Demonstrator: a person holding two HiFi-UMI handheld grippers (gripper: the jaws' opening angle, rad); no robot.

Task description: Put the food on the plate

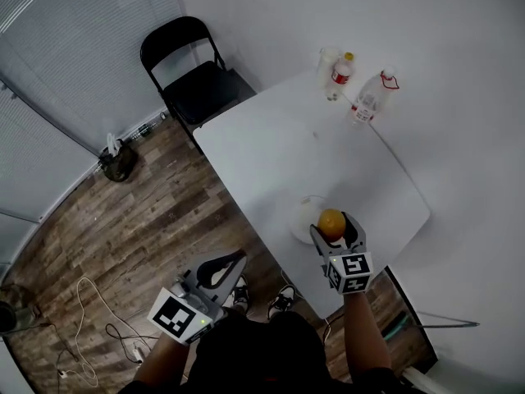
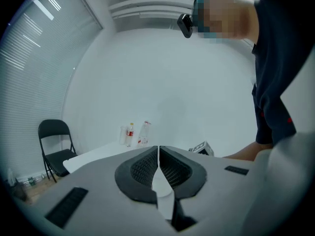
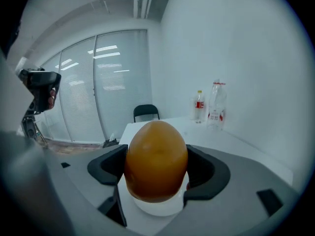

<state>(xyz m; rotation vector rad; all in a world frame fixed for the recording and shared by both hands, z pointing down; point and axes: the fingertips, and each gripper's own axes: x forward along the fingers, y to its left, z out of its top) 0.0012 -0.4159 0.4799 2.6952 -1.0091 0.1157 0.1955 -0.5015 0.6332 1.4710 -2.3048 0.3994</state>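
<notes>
An orange, egg-shaped piece of food (image 1: 330, 222) (image 3: 156, 159) is held in my right gripper (image 1: 333, 226) (image 3: 157, 163), whose jaws are shut on its sides. It hangs just above a white plate (image 1: 302, 217) (image 3: 158, 208) that sits near the front edge of the white table (image 1: 271, 154). My left gripper (image 1: 234, 263) (image 2: 158, 150) is off the table at the lower left, over the wooden floor, shut with nothing between its pads.
Two plastic bottles (image 1: 340, 74) (image 1: 369, 97) and a clear cup (image 1: 326, 62) stand at the table's far corner by the wall. A black folding chair (image 1: 197, 76) stands beyond the table's far left end. Cables (image 1: 90, 327) lie on the floor at lower left.
</notes>
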